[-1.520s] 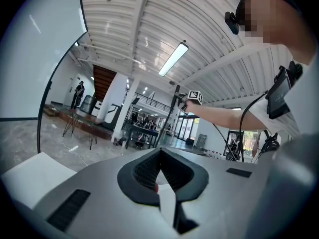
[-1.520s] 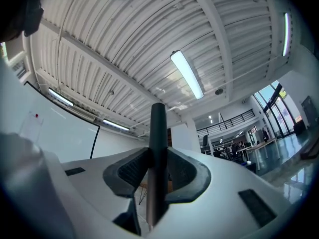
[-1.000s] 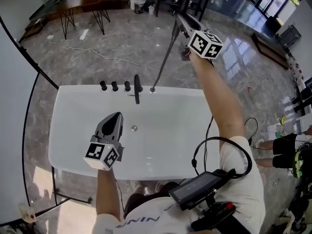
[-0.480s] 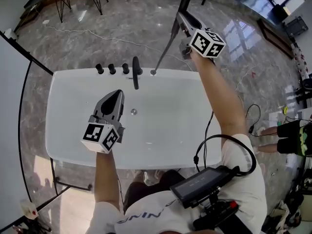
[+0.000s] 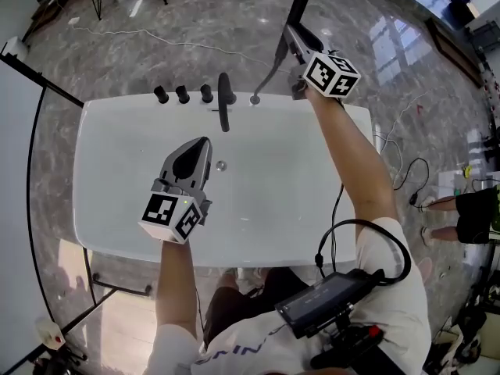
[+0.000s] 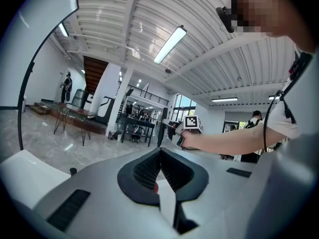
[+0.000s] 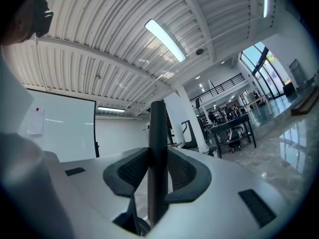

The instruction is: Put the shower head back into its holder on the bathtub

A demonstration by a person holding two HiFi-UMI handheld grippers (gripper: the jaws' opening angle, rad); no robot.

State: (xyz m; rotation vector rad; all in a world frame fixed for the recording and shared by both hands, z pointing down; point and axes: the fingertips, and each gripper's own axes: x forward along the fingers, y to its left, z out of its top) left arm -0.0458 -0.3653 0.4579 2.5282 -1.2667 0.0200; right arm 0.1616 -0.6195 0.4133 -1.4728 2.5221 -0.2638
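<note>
One white bathtub [image 5: 101, 209] fills the head view, spread beneath both grippers. The right gripper [image 5: 295, 33] is held beyond the tub's far rim, its jaws clamped on the black handle of the shower head [image 5: 297, 8], which stands close to upright and rises above the pads. The right gripper view shows the same grip, with the dark shaft of the shower head [image 7: 158, 133] pinched between the two ribbed pads of the right gripper [image 7: 158, 168].

The left gripper [image 5: 194, 151] hovers over the basin, well apart from the right gripper. Its jaws are together with nothing between them, as the left gripper view confirms [image 6: 160, 156].

A thin hose [image 5: 269, 73] slants down from under the right gripper to the far rim. The black spout [image 5: 226, 108] reaches over the basin just ahead of the left gripper's tips, and three black knobs [image 5: 183, 94] stand in a row beyond it. The holder [image 5: 255, 99], a small round socket where the hose ends, lies below the right gripper and slightly toward the left gripper's side, just beside the spout.

The shower head is not yet seated. Doing this step well likely means first bringing the handle's lower end directly over the socket, keeping the shaft upright, then lowering it slowly so the hose feeds back down instead of looping or kinking. The grip should probably stay firm until the handle sits in the socket. The spout, right beside the holder, looks the likeliest thing to be knocked.
</note>
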